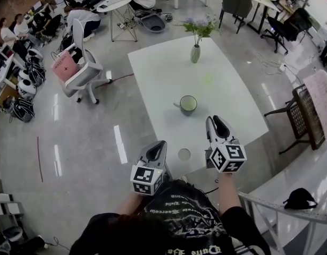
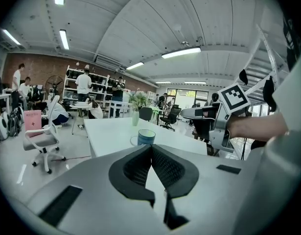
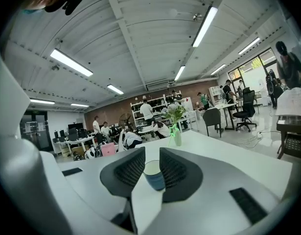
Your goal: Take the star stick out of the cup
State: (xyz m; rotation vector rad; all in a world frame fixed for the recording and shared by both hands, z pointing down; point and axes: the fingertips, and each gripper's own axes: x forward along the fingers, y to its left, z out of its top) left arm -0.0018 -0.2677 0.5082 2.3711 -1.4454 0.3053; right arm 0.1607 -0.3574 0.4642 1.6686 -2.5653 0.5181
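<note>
Head view shows the left tongs pressed together and empty at the worktop's near left edge. The right tongs are spread, gripping nothing, over the near edge. Bare surface surrounds the cup. The star stick is a faint green patch on the worktop between cup and vase, apart from both. Its long axis is too blurred to read.

I count two of my tools: one left hand-held gripper and one right hand-held gripper. There is one white surface carrying one cup, one vase of flowers and one green star stick. One white swivel chair stands nearby.
</note>
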